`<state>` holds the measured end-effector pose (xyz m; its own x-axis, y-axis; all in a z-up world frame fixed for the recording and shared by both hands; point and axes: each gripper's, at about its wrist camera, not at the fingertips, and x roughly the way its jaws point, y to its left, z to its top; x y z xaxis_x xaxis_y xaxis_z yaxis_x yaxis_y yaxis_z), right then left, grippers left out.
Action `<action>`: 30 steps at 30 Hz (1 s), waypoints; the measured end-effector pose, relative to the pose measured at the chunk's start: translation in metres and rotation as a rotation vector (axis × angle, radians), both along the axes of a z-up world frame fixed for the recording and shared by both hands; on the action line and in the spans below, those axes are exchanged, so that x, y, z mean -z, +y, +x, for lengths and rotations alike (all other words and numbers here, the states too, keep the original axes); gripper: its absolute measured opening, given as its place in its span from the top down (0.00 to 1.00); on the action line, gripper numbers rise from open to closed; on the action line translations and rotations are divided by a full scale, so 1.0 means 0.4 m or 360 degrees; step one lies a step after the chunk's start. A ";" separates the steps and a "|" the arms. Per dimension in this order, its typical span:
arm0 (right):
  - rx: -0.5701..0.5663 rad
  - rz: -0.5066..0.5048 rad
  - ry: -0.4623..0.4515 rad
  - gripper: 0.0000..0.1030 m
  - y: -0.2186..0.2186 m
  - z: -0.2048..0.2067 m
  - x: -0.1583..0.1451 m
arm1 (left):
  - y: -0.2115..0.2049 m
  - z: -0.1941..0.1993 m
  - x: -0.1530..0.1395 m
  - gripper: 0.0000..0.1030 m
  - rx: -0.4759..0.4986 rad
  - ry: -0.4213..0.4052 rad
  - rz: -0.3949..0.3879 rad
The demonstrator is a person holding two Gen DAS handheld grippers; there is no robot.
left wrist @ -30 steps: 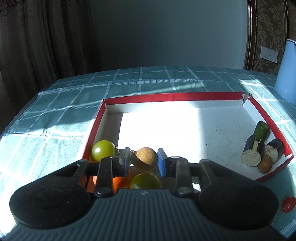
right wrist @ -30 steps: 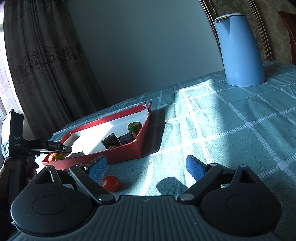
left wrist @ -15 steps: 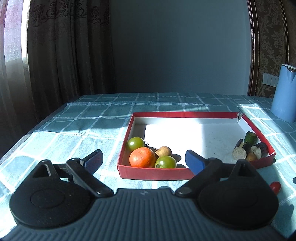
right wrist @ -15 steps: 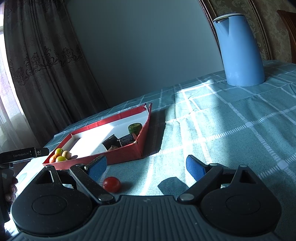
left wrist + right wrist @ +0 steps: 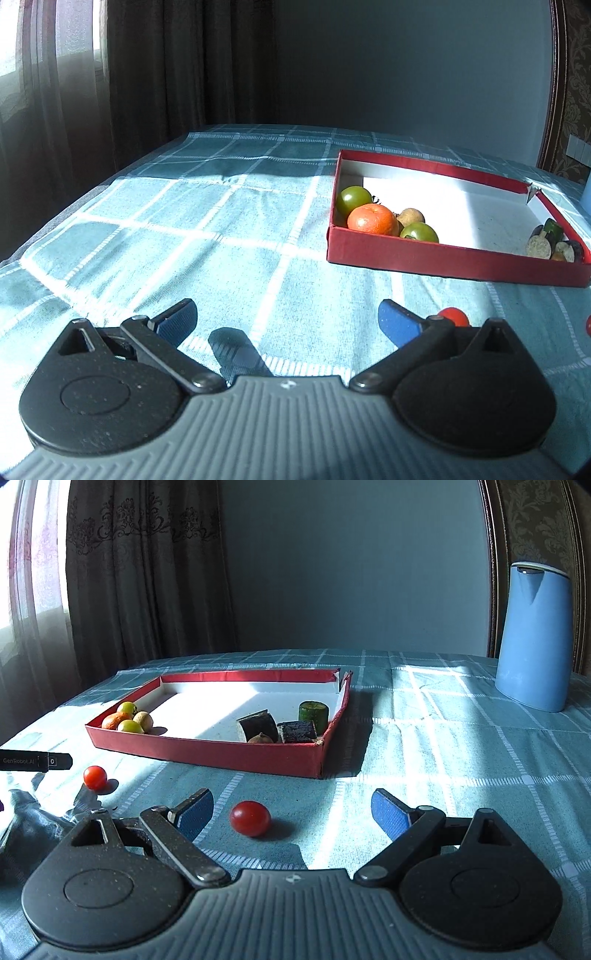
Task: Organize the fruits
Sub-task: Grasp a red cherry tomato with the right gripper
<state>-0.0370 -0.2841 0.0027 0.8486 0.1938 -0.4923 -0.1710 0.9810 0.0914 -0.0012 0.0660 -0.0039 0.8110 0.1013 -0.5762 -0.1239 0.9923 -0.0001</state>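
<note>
jaws of left gripper have just been opened wide, empty; right gripper is held wide around red tomato, not touched

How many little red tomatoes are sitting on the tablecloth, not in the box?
2. One little red tomato lies on the tablecloth right in front of the right tool, between its open fingers. The other tomato lies further left, in front of the red box. More could be hidden out of view.

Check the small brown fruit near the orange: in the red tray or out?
In. The small brown fruit lies inside the red tray, in its corner beside the orange and two green tomatoes, clear of both grippers.
</note>
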 end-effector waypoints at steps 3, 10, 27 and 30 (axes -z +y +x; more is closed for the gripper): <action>-0.0051 -0.0041 0.0047 0.10 0.028 0.015 0.003 | -0.010 0.000 0.006 0.00 0.0021 0.0022 0.0032; -0.0102 -0.0112 0.0161 0.38 0.066 0.051 0.017 | -0.014 0.003 0.009 0.00 0.0041 0.0038 0.0037; -0.0114 -0.0157 0.0203 0.74 0.092 0.061 0.026 | -0.008 0.001 0.006 0.00 0.0032 0.0026 0.0013; -0.0118 -0.0142 0.0187 0.74 0.089 0.058 0.024 | -0.007 0.001 0.006 0.00 0.0033 0.0027 0.0012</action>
